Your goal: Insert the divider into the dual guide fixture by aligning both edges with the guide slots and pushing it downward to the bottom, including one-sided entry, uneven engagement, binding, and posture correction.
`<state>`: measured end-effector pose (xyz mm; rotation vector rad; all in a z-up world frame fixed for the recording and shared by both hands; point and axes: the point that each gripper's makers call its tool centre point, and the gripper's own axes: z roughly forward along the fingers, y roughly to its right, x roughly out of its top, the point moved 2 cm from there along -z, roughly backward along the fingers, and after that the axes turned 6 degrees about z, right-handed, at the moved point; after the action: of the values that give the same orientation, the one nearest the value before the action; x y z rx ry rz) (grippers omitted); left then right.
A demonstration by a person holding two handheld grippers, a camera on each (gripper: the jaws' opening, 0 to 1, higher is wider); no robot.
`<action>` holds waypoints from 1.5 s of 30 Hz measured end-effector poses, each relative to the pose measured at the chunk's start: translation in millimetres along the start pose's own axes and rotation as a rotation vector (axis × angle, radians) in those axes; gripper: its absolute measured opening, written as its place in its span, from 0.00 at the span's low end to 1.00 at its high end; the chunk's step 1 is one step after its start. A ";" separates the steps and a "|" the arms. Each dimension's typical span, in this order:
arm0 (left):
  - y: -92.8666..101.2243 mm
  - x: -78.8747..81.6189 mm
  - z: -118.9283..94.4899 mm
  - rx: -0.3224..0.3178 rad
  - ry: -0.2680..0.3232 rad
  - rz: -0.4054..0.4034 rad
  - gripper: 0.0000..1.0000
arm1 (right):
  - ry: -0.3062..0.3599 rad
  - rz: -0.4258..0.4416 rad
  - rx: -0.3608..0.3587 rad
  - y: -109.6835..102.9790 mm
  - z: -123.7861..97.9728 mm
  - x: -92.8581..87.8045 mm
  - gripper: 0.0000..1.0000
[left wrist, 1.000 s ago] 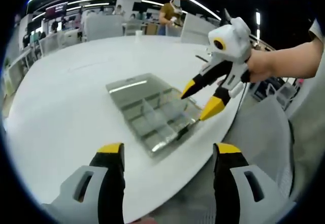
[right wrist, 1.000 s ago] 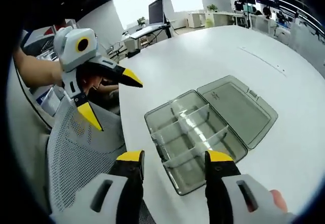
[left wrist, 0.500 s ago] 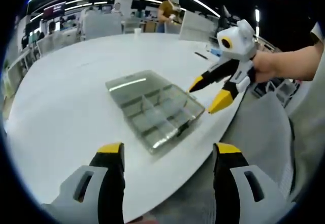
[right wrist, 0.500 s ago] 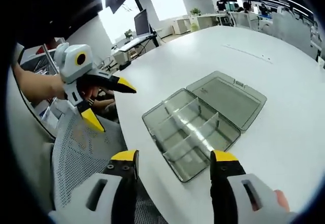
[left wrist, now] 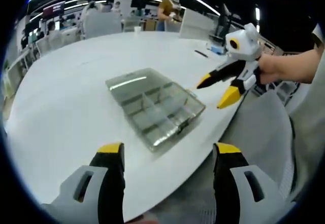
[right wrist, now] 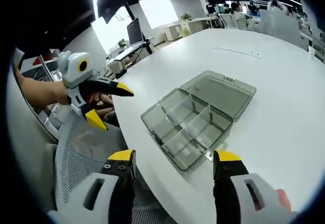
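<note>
No readable text, label, brand, number or sign anywhere in either view. Wall screens at the far end of the room (left wrist: 56, 9) too small and blurred to make out.

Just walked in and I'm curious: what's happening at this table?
A person holds a gripper in each hand over a white table. A clear box lies open near its edge, dividers standing inside, lid flat beside it. The left gripper and right gripper both hang open off the box, holding nothing.
</note>
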<state>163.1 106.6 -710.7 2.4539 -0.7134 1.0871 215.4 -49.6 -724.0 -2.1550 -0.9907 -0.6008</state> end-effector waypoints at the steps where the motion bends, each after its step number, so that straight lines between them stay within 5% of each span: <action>1: 0.0 0.2 0.0 0.000 -0.001 0.001 0.69 | 0.004 -0.002 -0.002 -0.7 -0.8 0.3 0.60; 45: 2.2 -0.2 -4.0 0.020 0.004 -0.010 0.72 | 0.078 0.046 -0.035 -8.7 -26.8 -12.0 0.64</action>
<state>159.4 106.9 -708.0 2.4685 -0.6914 1.1005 198.0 -71.0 -710.7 -2.1622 -0.8923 -0.6790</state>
